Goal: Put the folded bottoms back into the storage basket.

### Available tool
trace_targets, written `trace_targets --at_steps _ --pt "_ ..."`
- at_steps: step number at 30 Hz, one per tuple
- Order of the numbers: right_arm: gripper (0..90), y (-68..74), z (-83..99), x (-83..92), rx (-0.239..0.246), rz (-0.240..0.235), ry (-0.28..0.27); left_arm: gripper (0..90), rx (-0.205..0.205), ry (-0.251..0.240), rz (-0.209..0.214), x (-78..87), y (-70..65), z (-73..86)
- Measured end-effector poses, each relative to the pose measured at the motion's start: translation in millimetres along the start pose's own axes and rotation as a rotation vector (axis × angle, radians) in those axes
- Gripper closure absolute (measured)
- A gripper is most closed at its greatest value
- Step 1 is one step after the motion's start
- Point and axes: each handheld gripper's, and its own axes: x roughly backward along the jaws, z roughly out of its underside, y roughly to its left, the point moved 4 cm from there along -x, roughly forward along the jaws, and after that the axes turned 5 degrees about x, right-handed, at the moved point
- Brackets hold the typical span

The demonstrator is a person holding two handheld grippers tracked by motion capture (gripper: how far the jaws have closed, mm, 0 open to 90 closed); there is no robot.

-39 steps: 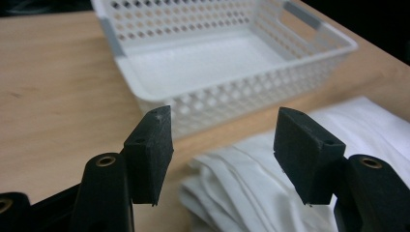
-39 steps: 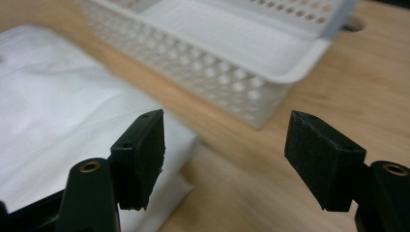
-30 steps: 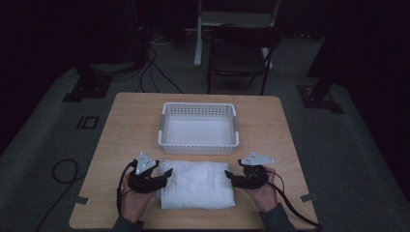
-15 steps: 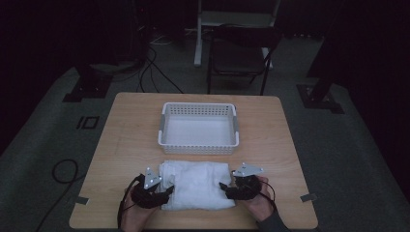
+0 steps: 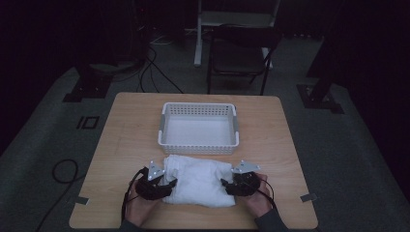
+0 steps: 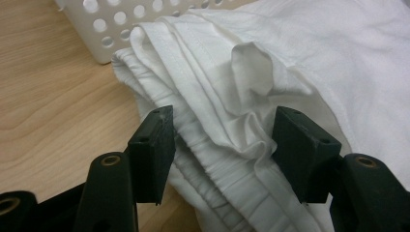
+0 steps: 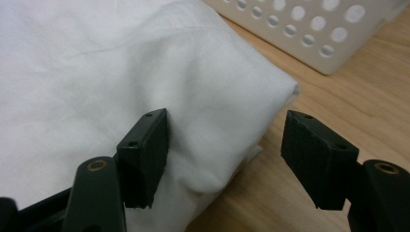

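Two grippers sit wide open at a folded white cloth on the table. The left gripper is at nine o'clock, the right gripper at three. A white basket sits at twelve, just beside the cloth.

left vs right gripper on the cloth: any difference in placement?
The left gripper straddles the cloth's layered, bunched edge; the right gripper straddles a smooth folded corner. Left has cloth filling its gap; right has one jaw over bare table. Both are open, at opposite ends.
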Motion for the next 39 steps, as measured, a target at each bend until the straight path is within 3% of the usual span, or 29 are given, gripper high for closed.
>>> trace_targets --at_steps 12,24,27,30,36,39 --pt "34.4 -26.5 -9.5 -15.0 -0.045 0.052 0.001 40.7 0.013 -0.002 -0.008 -17.7 1.8 -17.1" --pt "35.3 -35.4 -18.5 -25.3 -0.070 0.082 0.001 40.7 0.021 -0.012 -0.020 -28.7 11.0 -29.3" --pt "35.2 -35.8 -19.6 -25.6 -0.071 0.086 0.003 40.2 0.027 -0.024 0.000 -25.8 12.6 -33.7" --pt "35.1 -36.3 -19.1 -24.7 -0.073 0.087 0.003 35.3 0.033 -0.064 0.018 -17.0 13.5 -42.1" --pt "35.1 -35.8 -19.2 -23.7 -0.075 0.090 0.002 18.5 0.099 -0.139 0.080 -5.6 6.9 -60.5" --pt "35.1 -35.8 -19.1 -23.2 -0.076 0.091 0.002 14.3 0.095 -0.153 0.080 -5.9 1.1 -64.9"
